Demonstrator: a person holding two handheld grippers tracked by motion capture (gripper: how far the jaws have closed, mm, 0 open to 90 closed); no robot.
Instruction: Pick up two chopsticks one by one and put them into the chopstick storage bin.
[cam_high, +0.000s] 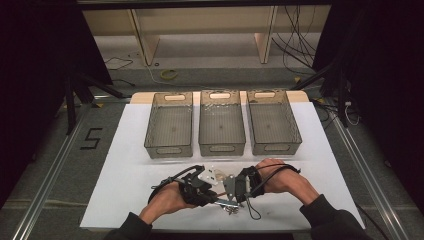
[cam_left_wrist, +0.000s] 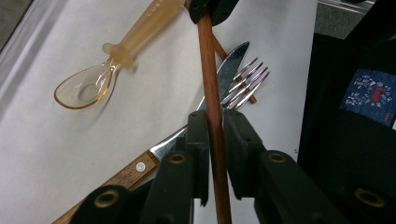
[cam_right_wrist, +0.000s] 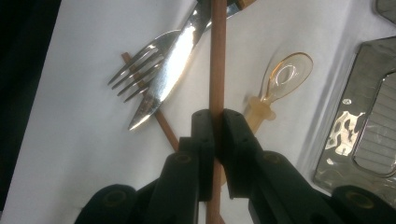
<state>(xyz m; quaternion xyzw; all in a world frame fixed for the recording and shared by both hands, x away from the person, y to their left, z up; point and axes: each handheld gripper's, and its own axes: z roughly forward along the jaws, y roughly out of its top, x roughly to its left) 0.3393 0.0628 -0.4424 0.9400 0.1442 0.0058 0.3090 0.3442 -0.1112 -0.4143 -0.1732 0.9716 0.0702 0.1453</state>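
A slender reddish-brown wooden chopstick (cam_left_wrist: 211, 88) is gripped at both ends: the left tongs (cam_left_wrist: 215, 128) are closed on it near one end, and the right tongs (cam_right_wrist: 216, 122) are closed on it near the other. In the high view the left tongs (cam_high: 204, 186) and the right tongs (cam_high: 235, 186) are seen close together above the near middle of the white-covered desk (cam_high: 125, 150), with the chopstick (cam_high: 220, 191) held between them, clear of the desk surface. In the right gripper view the chopstick (cam_right_wrist: 216, 60) is seen passing straight up between the black jaws, which press on it from both sides.

Beneath the chopstick, on the desk, a steel table knife with a riveted wooden handle (cam_left_wrist: 187, 126) is laid across a steel four-tined fork (cam_left_wrist: 247, 81); a second reddish-brown chopstick (cam_left_wrist: 236, 70) lies under both. A translucent amber plastic spoon with a thick cream handle (cam_left_wrist: 105, 74) lies apart from this pile, towards the far side of the desk. The same knife (cam_right_wrist: 166, 79), fork (cam_right_wrist: 133, 70) and spoon (cam_right_wrist: 280, 79) are shown in the right gripper view, the spoon just beside the held chopstick.

Three translucent grey plastic bins (cam_high: 221, 142) are ranged side by side along the far half of the desk, well apart from the cutlery.
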